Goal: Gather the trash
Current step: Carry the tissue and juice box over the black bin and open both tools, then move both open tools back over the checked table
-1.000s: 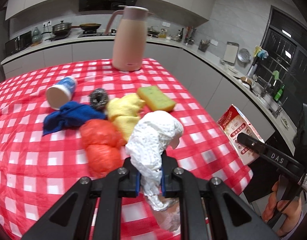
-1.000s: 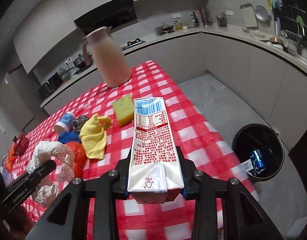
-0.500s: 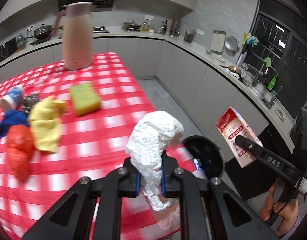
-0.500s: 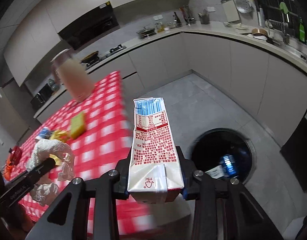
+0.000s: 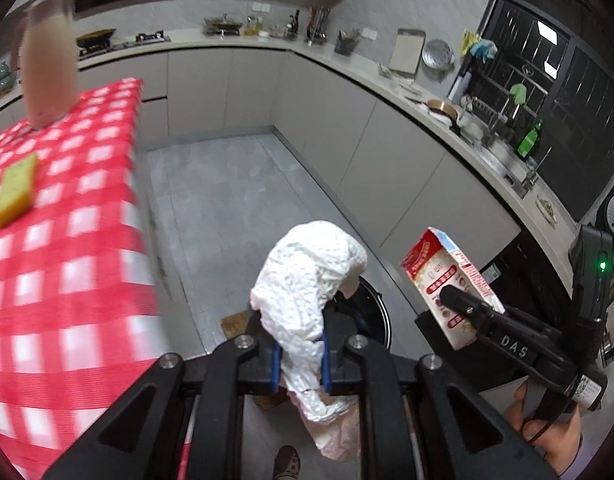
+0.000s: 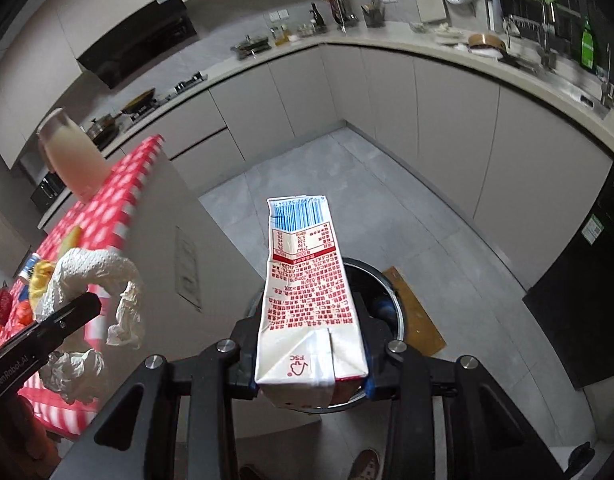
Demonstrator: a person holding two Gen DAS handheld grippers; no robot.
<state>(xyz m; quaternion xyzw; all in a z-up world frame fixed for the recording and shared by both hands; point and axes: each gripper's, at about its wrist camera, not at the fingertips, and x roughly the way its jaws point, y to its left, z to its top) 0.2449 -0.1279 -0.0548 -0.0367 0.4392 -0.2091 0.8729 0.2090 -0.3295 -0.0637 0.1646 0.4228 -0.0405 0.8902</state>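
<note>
My left gripper (image 5: 299,364) is shut on a crumpled white paper towel (image 5: 307,284), held off the table's edge over the floor, just before the black trash bin (image 5: 377,320). My right gripper (image 6: 311,360) is shut on a red and white milk carton (image 6: 307,292), held directly above the bin (image 6: 387,292), which the carton mostly hides. The carton (image 5: 447,284) and right gripper (image 5: 463,312) also show at right in the left wrist view. The towel (image 6: 91,276) and left gripper (image 6: 63,320) show at left in the right wrist view.
The table with the red checked cloth (image 5: 59,240) lies to the left, bearing a yellow sponge (image 5: 17,190) and a pink jug (image 5: 47,56). A brown mat (image 6: 415,312) lies beside the bin. Grey cabinets (image 5: 387,148) run along the walls. My shoe (image 5: 287,460) is below.
Both grippers have swung right, away from the table and over the floor. The bin now sits under the carton and just ahead of the towel. Both grips are unchanged.
</note>
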